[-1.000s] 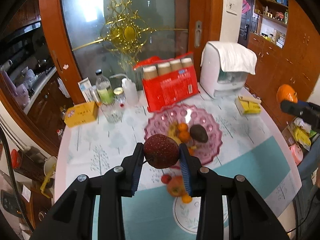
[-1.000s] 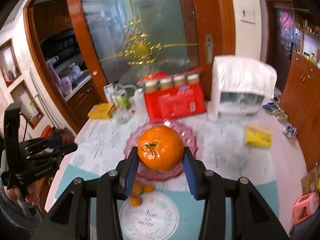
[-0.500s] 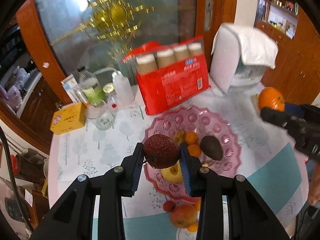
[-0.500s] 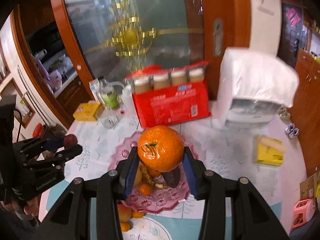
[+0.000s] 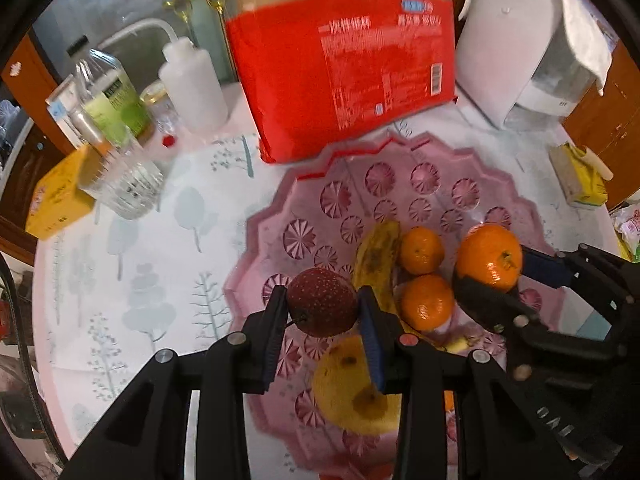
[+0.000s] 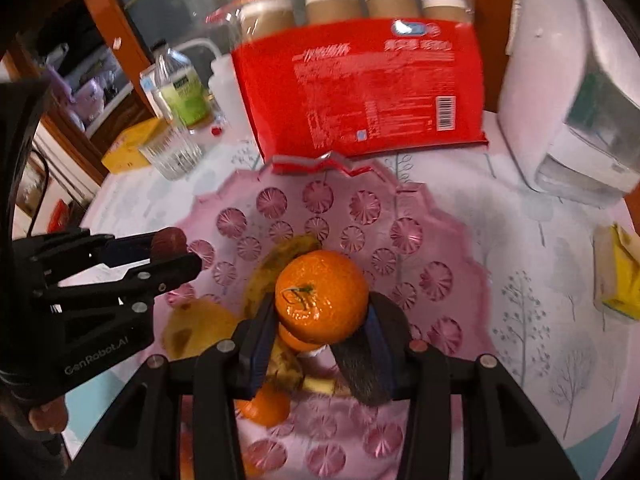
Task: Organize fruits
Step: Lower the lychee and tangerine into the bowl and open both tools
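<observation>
My left gripper (image 5: pixel 323 312) is shut on a dark red speckled fruit (image 5: pixel 322 303), held over the left part of the pink glass fruit plate (image 5: pixel 400 184). My right gripper (image 6: pixel 322 316) is shut on a large orange (image 6: pixel 322 295), held over the plate's middle (image 6: pixel 360 208). On the plate lie a banana (image 5: pixel 378 256), two small oranges (image 5: pixel 422 249), a yellow fruit (image 5: pixel 352 392) and a dark avocado (image 6: pixel 358 372) under the right gripper. The right gripper with the orange also shows in the left wrist view (image 5: pixel 489 257). The left gripper also shows in the right wrist view (image 6: pixel 168 250).
A red pack of paper cups (image 5: pixel 340 68) stands right behind the plate. Left of it are a white squeeze bottle (image 5: pixel 194 84), a green-label bottle (image 5: pixel 112 100), a glass (image 5: pixel 128 184) and a yellow box (image 5: pixel 56 200). A white appliance (image 5: pixel 524 40) and a yellow packet (image 5: pixel 580 180) stand at the right.
Both grippers have moved forward and down with their fruits, from in front of the plate to low over it. The plate and the red pack loom much larger.
</observation>
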### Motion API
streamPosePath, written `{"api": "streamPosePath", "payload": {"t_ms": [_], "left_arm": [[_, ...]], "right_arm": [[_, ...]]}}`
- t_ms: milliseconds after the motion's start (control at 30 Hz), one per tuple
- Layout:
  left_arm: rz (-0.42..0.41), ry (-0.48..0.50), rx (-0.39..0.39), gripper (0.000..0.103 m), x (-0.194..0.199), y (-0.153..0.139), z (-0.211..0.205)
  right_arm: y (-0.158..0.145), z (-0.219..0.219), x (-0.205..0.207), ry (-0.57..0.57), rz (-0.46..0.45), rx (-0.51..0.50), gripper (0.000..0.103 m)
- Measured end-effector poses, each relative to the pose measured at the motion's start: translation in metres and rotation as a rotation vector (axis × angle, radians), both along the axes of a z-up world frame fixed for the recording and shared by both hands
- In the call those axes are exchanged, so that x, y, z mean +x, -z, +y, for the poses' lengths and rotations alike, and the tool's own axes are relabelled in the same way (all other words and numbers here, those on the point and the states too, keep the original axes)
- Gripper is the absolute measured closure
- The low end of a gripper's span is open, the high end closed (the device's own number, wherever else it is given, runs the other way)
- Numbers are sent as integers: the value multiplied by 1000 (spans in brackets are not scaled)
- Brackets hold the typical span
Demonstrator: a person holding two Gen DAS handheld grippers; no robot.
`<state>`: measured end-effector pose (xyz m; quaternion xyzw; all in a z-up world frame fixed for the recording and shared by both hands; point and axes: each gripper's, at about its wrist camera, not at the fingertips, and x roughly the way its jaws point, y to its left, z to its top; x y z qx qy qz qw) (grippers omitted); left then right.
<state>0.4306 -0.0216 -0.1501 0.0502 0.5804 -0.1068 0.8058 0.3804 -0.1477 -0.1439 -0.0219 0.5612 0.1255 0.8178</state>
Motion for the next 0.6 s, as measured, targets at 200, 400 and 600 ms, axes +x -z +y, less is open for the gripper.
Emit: {"api": "streamPosePath", "payload": {"t_ms": [200,400,600], "left_arm": [[23,12,17,67,4,21,-1],[-4,-5,6,48,1,14,10],[-49,-53,-18,28,-8,-6,22]], "right_arm": [[17,18,3,-73,-38,-73,58],[15,10,6,-85,-24,-16,58],[-1,2,3,-63,-53,13,57]]}}
